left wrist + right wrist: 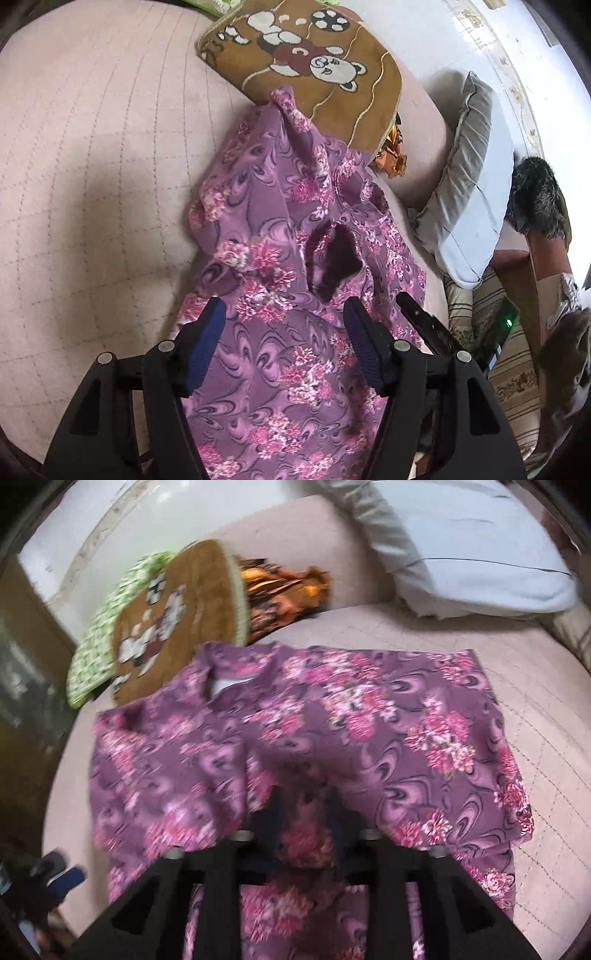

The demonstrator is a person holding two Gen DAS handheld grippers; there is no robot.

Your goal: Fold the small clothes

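The left gripper [284,328] hangs with jaws spread above the purple floral garment [280,280] on the bed [92,166]; the right gripper [304,805] pinches that fabric.

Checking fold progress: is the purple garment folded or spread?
Mostly spread: the garment lies open across the bed, one part lifted and rumpled.

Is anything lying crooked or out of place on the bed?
Yes. The purple dress is bunched, not flat, and one corner lies on the brown bear mat. An orange cloth is crumpled beside the mat.
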